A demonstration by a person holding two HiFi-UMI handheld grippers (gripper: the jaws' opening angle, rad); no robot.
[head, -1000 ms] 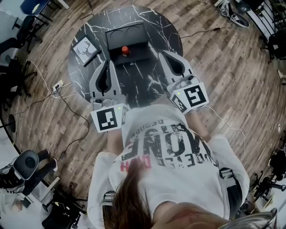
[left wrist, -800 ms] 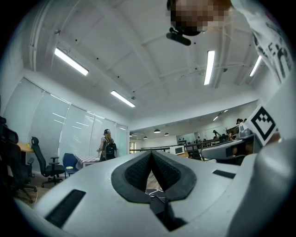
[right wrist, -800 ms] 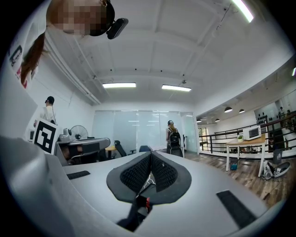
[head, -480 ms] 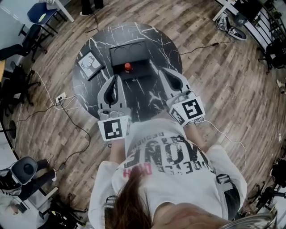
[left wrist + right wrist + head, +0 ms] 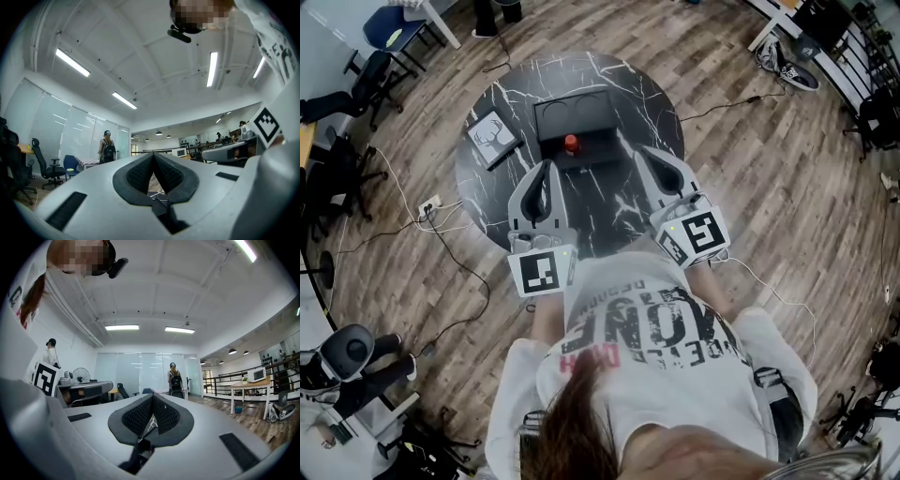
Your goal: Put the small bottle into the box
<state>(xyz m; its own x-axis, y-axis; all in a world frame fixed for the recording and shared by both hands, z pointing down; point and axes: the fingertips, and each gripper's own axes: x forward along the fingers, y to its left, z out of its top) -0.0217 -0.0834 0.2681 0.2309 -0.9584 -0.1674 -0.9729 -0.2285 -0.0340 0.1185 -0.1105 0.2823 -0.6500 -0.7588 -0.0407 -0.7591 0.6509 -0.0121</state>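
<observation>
Small bottle (image 5: pixel 571 142) unmoved at the box (image 5: pixel 574 111); left gripper (image 5: pixel 547 167) and right gripper (image 5: pixel 641 154) stay closed.

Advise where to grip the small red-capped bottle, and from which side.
The small bottle stands upright at the near edge of the box, with that side open toward the person and the box behind it. So probably grip its body, one jaw on either side, coming in level from the person's side.
</observation>
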